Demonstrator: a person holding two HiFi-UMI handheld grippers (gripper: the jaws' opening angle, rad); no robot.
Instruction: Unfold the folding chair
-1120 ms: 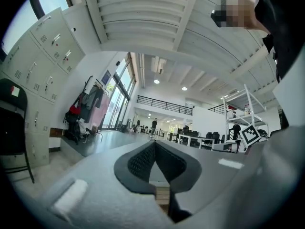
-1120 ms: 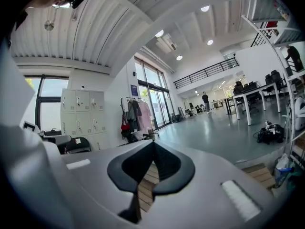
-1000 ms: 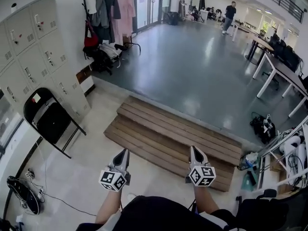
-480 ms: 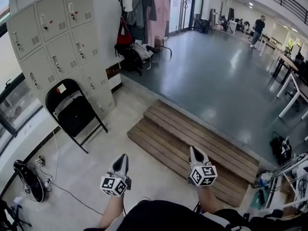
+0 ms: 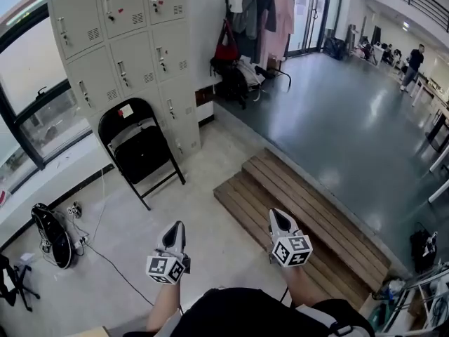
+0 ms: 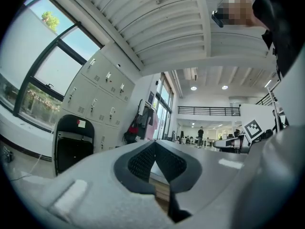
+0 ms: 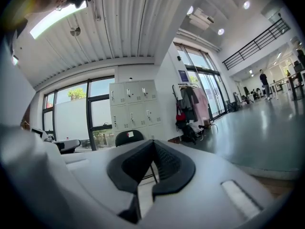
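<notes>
Head view shows both tools held out low over the pale floor. The left hand-held gripper (image 5: 176, 226) and the right hand-held gripper (image 5: 274, 215) are each closed, and nothing is between their jaws. The black folding chair (image 5: 140, 149) stands folded flat, leaning against the grey lockers (image 5: 126, 41), well apart from both grippers. Only this view shows the floor itself: the wooden steps (image 5: 295, 213) up to the dark glossy floor, and a black item with cables (image 5: 50, 234) near the window wall.

The left gripper view looks along its closed hand-held gripper (image 6: 153, 146), whose ribbed pads meet at the tip. It shows the chair (image 6: 72, 144) to the left of the jaws and the ribbed white ceiling. At the right edge is the other gripper's marker cube (image 6: 252, 128), and a distant person (image 6: 200, 133) stands in the hall.

The right gripper view shows its own hand-held gripper (image 7: 152, 143) closed too, with the chair's rounded back (image 7: 128, 137) just above the jaw tips and the lockers (image 7: 133, 104) behind. It also shows a coat rack (image 7: 190, 104) hung with clothes and a mezzanine railing (image 7: 257, 42).

A small white and red sticker (image 5: 125, 111) sits on the chair's backrest, probably a label, though its print is too small to read. A blue sign (image 7: 183, 75) beside the glass doors is likewise unreadable.
</notes>
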